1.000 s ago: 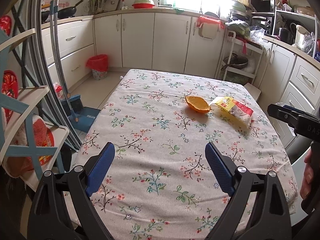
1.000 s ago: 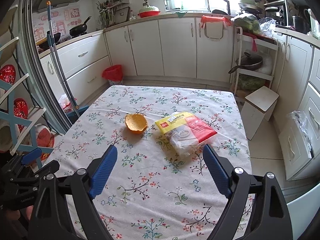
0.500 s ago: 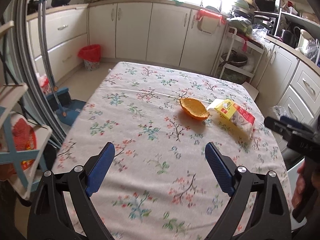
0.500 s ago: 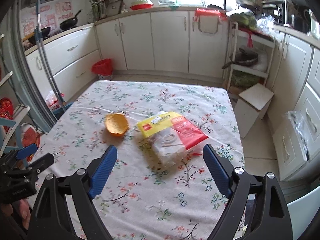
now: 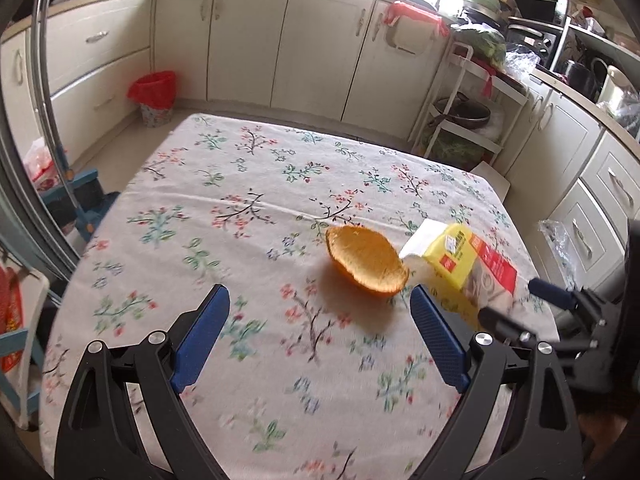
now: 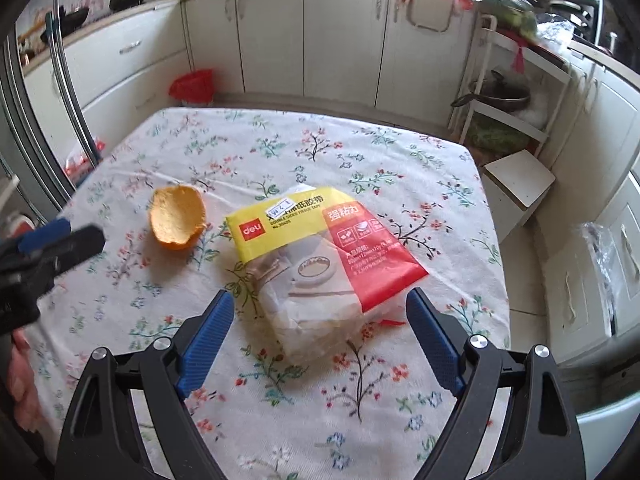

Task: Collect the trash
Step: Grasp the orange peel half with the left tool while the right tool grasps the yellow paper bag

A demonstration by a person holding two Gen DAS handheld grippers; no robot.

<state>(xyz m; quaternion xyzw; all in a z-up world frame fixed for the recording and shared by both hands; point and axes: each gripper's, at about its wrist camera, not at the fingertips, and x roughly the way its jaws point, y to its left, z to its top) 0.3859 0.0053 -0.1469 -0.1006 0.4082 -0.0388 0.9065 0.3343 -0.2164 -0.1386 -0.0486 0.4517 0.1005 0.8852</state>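
On the floral cotton tablecloth point(image 6: 400, 152) lie a cupped orange peel point(image 5: 366, 261), pithy inside, and just beside it a crinkly yellow-and-red plastic packet point(image 6: 320, 256) (apparently tape). Left gripper point(image 5: 320, 338) and right gripper point(image 6: 318, 336) both gape wide, holding nothing

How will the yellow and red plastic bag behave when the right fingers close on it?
The bag looks thin and crumpled, so it will probably fold and crinkle, not stay stiff. Its film seems glossy, perhaps slippery. The tape roll inside may shift; the bag looks light for its size.
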